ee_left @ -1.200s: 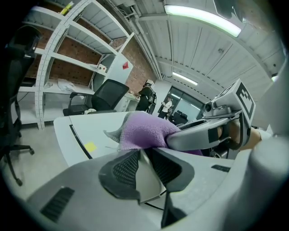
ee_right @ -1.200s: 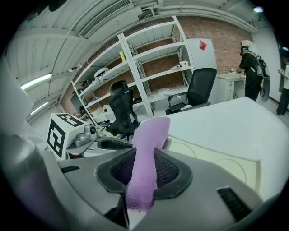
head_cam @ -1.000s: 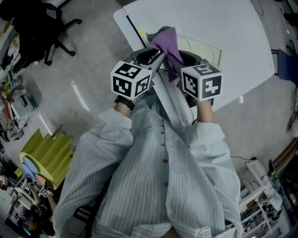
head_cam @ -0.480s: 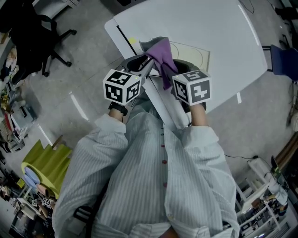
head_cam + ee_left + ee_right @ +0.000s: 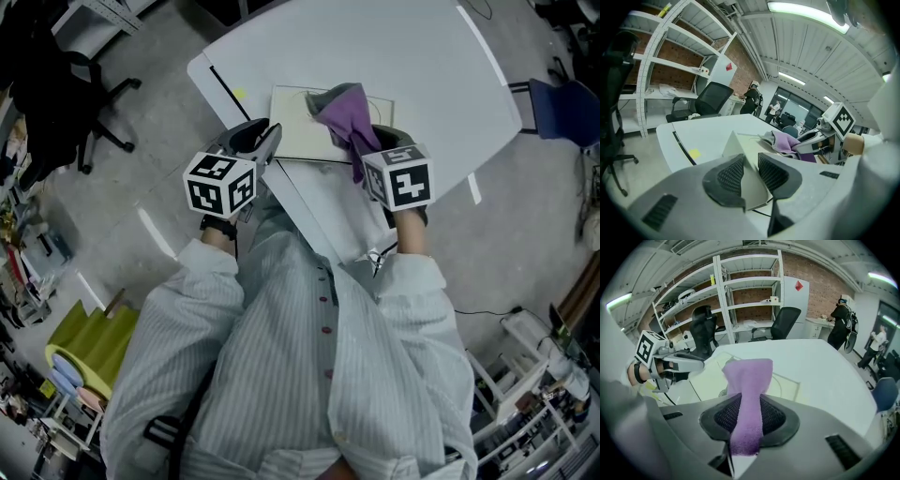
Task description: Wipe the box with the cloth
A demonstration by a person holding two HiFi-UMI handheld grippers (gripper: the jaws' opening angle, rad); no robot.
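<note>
White table with rounded corners, spread ahead of the striped shirt and taking up the top of the head view. Black office chair off past the table's left corner, on the grey floor.

Flat pale box on the table, right by the near edge and toward the left corner, one long side running along that edge.

Left hand-held gripper at the box's near left corner, pads pressed on that corner from both sides; seen in the left gripper view with the thin box wall wedged between the two ribbed pads.

Right hand-held gripper at the box's right end, pinched on a purple cloth; in the right gripper view a strip of cloth squeezed between the pads and hanging out below them. Free end of the cloth bunched on top of the box, near its far right corner.

Small yellow sticky note on the table between the box and the left corner, just beside a thin black line along the table edge.
</note>
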